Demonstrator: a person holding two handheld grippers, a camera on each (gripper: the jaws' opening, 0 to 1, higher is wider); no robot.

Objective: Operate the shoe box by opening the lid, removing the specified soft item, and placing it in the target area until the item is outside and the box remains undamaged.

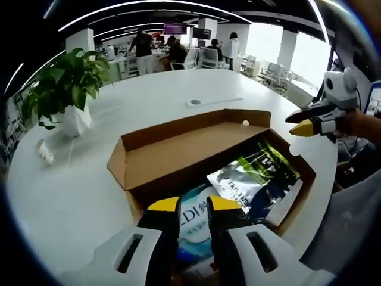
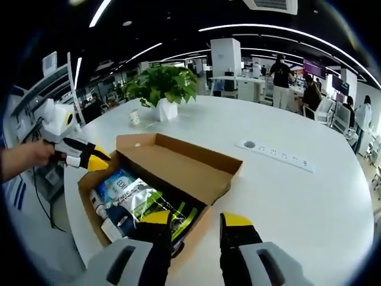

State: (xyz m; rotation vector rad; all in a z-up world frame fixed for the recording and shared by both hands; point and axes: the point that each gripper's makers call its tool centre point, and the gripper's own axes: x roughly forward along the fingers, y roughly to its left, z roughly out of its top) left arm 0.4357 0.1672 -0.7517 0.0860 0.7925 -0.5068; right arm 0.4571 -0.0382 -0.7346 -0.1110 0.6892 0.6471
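With lid already folded back flat, shoe box (image 1: 178,156) sits open on white round table (image 1: 71,196): brown corrugated card, rectangular, matte, small round hole in one end wall.

Left gripper view, near to far:
- Left gripper (image 1: 193,205): black jaws, yellow tips, narrow gap, nothing held. Tips hover over near edge of box, above pale blue soft pack (image 1: 196,223).
- Beside that, glossy silver-and-green foil pouch (image 1: 253,179), crinkled, lying flat inside box with a dark pack under it. All soft items in box, none out on table.
- Lid inner face plain brown, smooth.
- Right gripper (image 1: 309,123) in from right, white body, yellow tips close together, nothing between, off far corner of box; hand (image 1: 360,125) behind it.
- Farther: white power strip (image 1: 211,102), flat and long; leafy green plant (image 1: 62,80) in white pot; small white cup (image 1: 44,152).

Right gripper view:
- Own jaws (image 2: 196,221) clearly apart, empty, one tip over box edge, other over bare table.
- Same pouches (image 2: 140,199) packed in tray.
- Office desks, people standing far back.
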